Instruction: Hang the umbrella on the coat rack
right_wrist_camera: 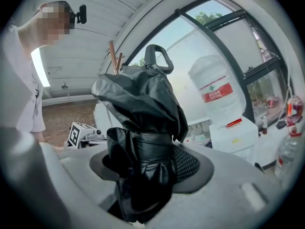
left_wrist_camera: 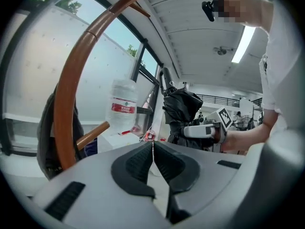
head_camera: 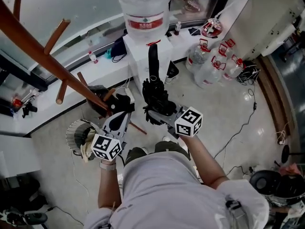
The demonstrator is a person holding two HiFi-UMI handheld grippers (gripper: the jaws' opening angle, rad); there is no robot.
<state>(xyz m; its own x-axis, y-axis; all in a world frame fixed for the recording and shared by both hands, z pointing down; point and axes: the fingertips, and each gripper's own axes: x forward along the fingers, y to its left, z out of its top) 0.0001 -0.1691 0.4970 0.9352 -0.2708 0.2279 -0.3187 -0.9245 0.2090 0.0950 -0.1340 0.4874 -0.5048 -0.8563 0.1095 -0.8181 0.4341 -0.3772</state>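
Note:
My right gripper (right_wrist_camera: pixel 143 162) is shut on a folded black umbrella (right_wrist_camera: pixel 140 113), gripping its strapped canopy. The umbrella stands upright with its looped handle (right_wrist_camera: pixel 159 56) on top. In the head view the umbrella (head_camera: pixel 153 92) sits in front of the person, held by the right gripper (head_camera: pixel 161 114). The brown wooden coat rack (head_camera: pixel 52 61) slants in from the upper left, with pegs (head_camera: pixel 56 30) sticking out. My left gripper (head_camera: pixel 119 111) is close beside the rack's pole. Its jaws are shut with nothing between them (left_wrist_camera: pixel 153 147). The pole (left_wrist_camera: pixel 71 85) rises just left of it.
A white water dispenser (head_camera: pixel 145 56) with a large bottle (head_camera: pixel 144 6) stands right behind the umbrella. Several water jugs (head_camera: pixel 212 66) sit on the floor at right. A fan (head_camera: pixel 78 132) and cables (head_camera: pixel 243 123) lie on the floor. A dark bag (left_wrist_camera: pixel 45 128) hangs by the pole.

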